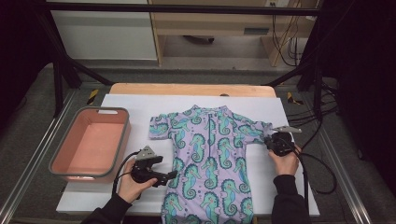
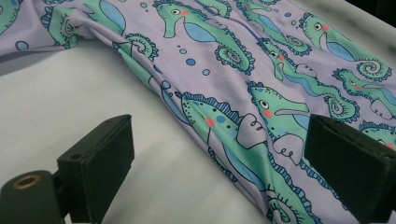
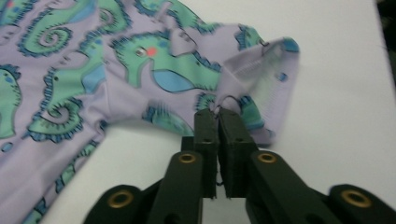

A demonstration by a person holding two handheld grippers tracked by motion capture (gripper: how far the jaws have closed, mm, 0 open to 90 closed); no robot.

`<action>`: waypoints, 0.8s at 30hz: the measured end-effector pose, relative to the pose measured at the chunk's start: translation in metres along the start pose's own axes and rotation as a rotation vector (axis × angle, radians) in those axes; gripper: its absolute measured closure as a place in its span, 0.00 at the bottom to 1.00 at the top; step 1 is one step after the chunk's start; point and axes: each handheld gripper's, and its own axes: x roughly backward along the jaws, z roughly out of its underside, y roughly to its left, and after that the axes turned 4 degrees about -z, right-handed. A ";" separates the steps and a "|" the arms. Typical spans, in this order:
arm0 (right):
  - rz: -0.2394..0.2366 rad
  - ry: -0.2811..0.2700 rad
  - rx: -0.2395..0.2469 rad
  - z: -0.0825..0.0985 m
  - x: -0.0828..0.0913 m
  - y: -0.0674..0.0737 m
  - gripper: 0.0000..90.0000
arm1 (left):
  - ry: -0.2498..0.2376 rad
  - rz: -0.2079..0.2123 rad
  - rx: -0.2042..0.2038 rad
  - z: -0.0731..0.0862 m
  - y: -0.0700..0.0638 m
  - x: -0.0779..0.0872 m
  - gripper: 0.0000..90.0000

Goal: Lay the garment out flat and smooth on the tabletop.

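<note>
Seahorses in green and blue covered the lilac swimsuit (image 1: 210, 158), which lay flat and face up on the white sheet (image 1: 140, 105) over the wooden table (image 1: 187, 88) in the high view, its lower end hanging off the near edge. A pink tub (image 1: 88, 144) with a grey rim stood empty well to the left of it. The left gripper (image 1: 170, 176) hovered at the garment's left side seam, and the right gripper (image 1: 271, 142) sat at the far sleeve.

From the left gripper view, the jaws stood wide apart with nothing between them, the suit's rumpled side edge (image 2: 187, 107) lying just ahead on the sheet.

From the right gripper view, the jaws were pressed together on the hem of the sleeve (image 3: 261, 79), which puckered and lifted where they pinched it.

Such fabric looked thin, limp and stretchy (probably a little slick too), so it would likely weigh next to nothing and sag wherever unsupported; hems, seams and sleeve cuffs seemed the surest places to grip.

Beyond the table, a dark frame, trailing cables and pale cabinets stood over a grey floor.
</note>
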 end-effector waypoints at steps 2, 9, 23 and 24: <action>0.023 -0.014 -0.012 0.001 0.006 -0.001 0.84 | 0.000 0.000 0.000 0.000 0.000 0.000 0.09; 0.027 -0.104 0.026 -0.005 0.002 -0.012 0.55 | 0.001 -0.001 -0.001 0.000 0.000 -0.001 0.09; -0.028 0.011 -0.019 -0.004 -0.015 -0.030 0.98 | 0.004 -0.001 -0.006 0.000 0.000 0.000 0.09; -0.018 0.016 -0.026 -0.004 -0.014 -0.032 0.98 | 0.001 0.000 -0.007 0.000 0.000 0.000 0.09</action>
